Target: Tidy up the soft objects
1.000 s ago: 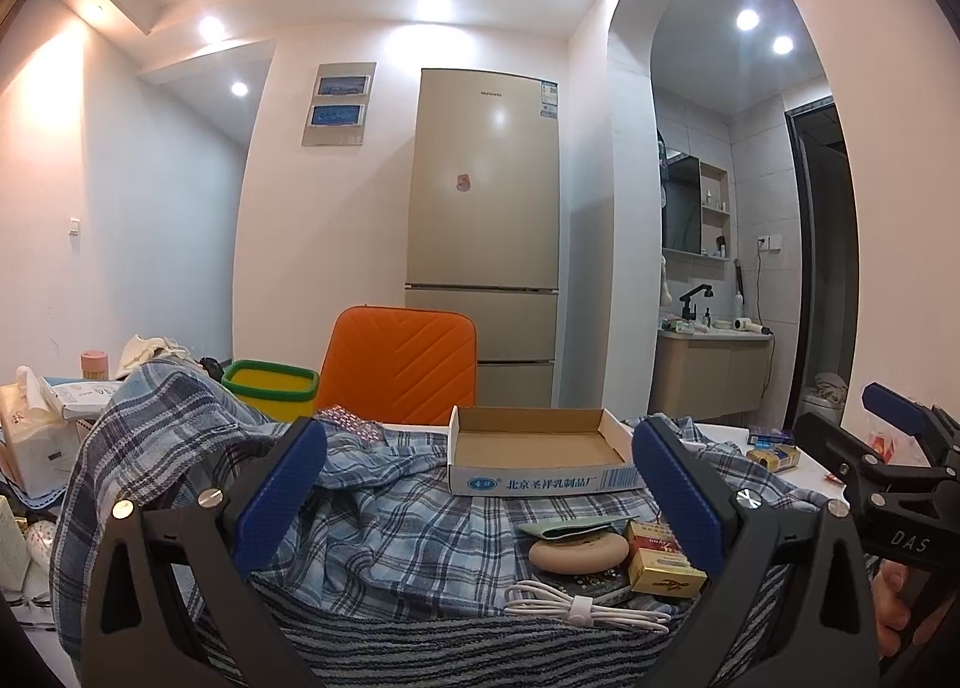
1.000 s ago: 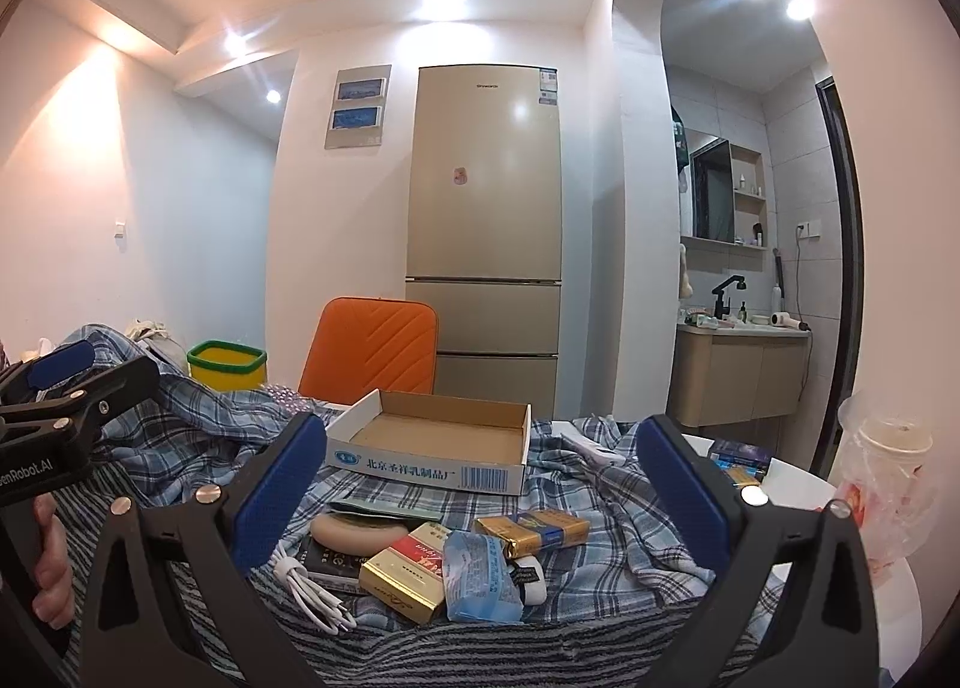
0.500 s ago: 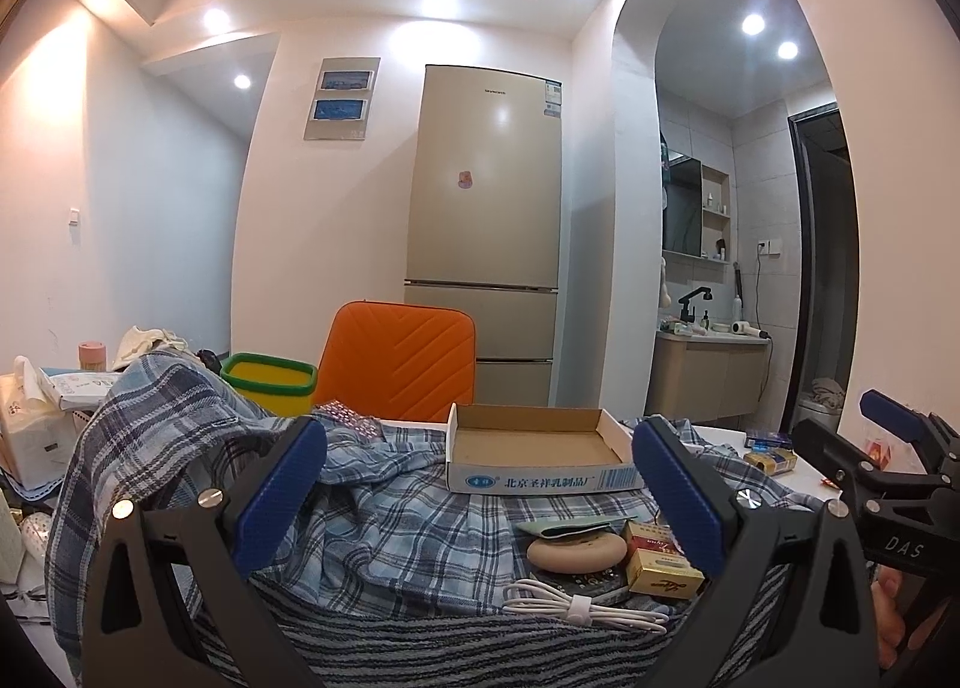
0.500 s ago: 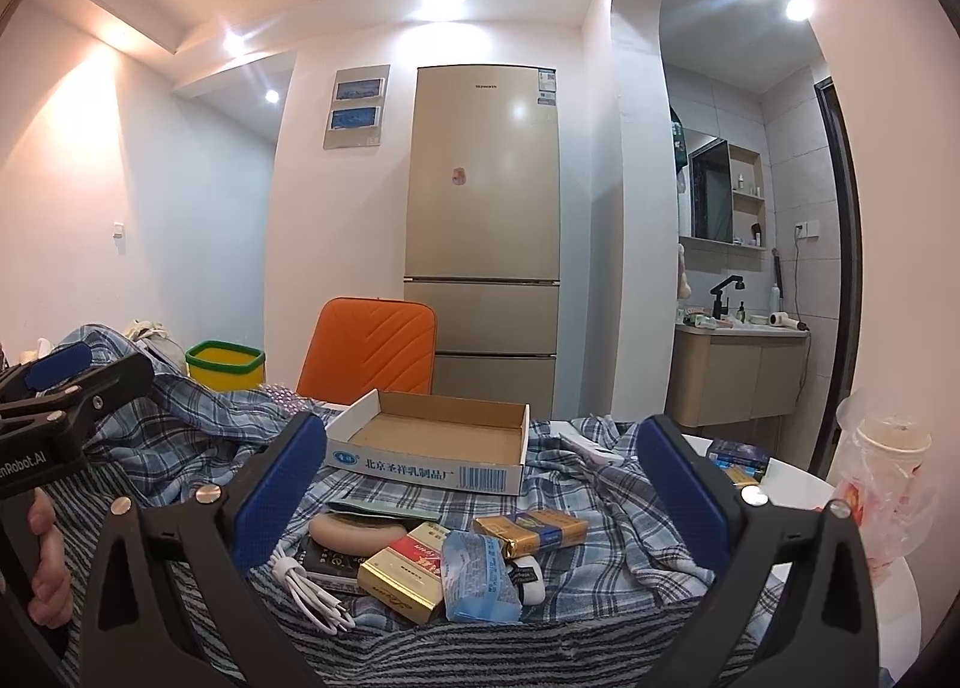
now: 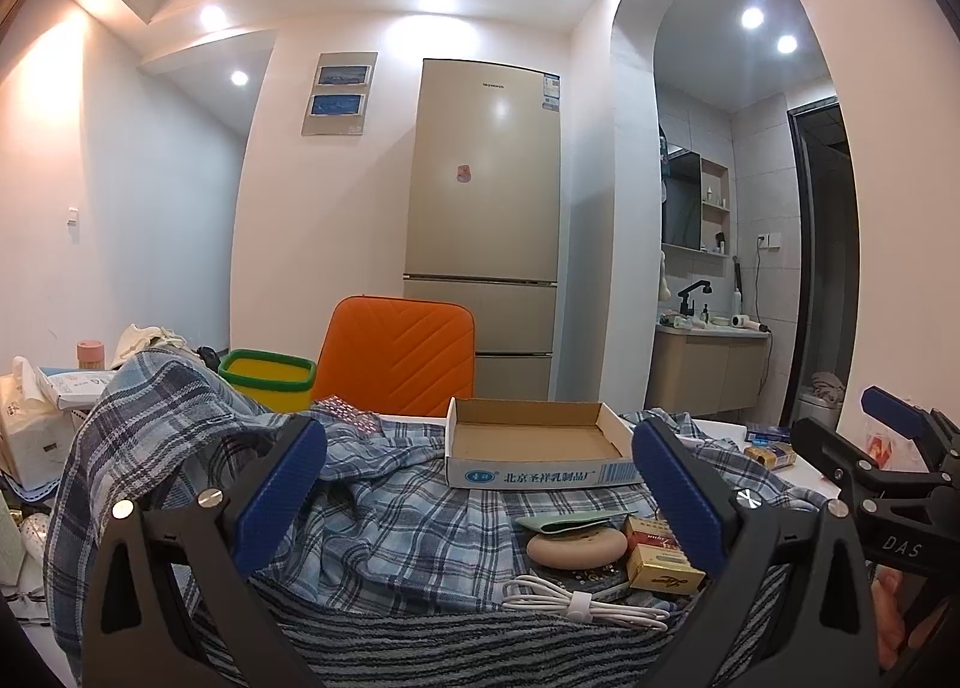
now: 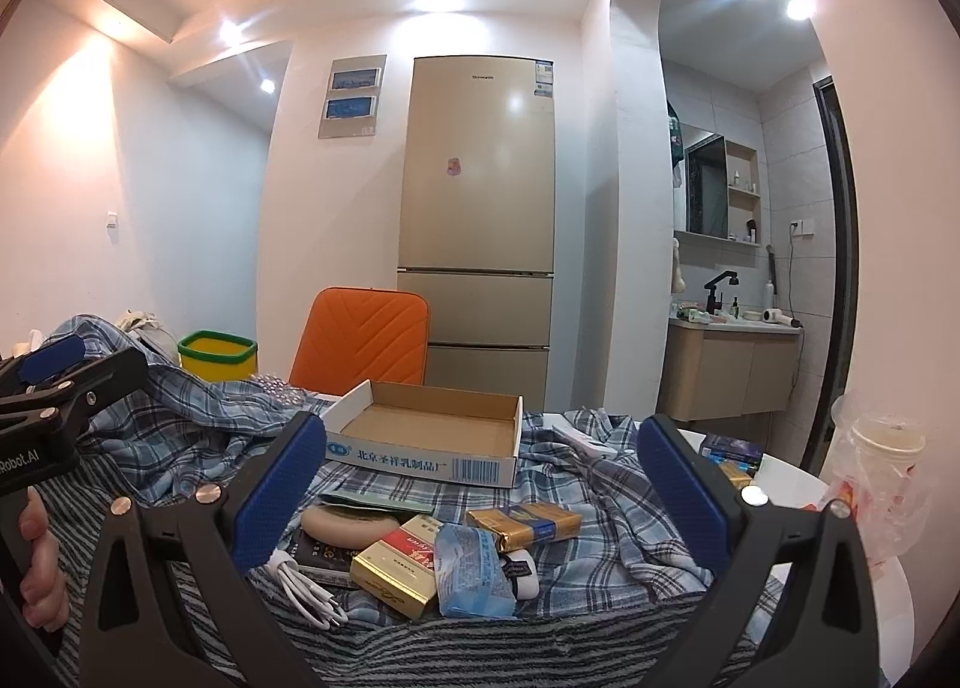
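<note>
1. Both my tongs hang with fingers spread wide and nothing between them. From the left wrist view, my left gripper hovers above a blue plaid shirt spread over the table, its folds bunched high at the left. A striped grey cloth lies nearest me, under the shirt's front edge. On the shirt stands a shallow cardboard box, open and bare inside. Just in front of it lie a round beige puff, a coiled white cable and a red-and-gold carton, all close together. My right gripper shows at the right edge.

2. From the right wrist view, my right gripper is likewise held apart over the same plaid shirt and striped grey cloth. The cardboard box sits ahead. Before it cluster the beige puff, the white cable, the red-and-gold carton, a blue tissue pack touching that carton, and a gold packet. My left gripper and my left hand appear at the left edge. A plastic-wrapped cup stands at the right.
</note>
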Tool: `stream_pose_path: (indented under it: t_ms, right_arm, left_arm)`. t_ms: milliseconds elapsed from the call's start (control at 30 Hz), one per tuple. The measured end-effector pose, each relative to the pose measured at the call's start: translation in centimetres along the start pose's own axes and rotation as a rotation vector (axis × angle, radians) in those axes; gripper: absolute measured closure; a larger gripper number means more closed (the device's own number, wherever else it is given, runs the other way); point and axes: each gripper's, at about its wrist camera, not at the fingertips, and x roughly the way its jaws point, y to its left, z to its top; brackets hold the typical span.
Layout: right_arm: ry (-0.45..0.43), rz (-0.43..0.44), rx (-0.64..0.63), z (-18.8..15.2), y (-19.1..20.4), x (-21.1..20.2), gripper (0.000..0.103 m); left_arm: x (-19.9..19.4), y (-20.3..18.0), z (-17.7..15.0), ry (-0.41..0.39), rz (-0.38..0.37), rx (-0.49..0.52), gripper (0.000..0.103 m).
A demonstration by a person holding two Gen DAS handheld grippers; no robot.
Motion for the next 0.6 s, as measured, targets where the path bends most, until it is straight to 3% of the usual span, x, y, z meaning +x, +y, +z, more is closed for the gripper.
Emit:
stream_pose_path:
  t_ms: [600]
  right_arm:
    - [0.007,-0.004,0.008,0.00,-0.26,0.00,0.000]
  left_arm:
    - [0.08,0.00,0.03,-0.001,-0.001,-0.001,0.000]
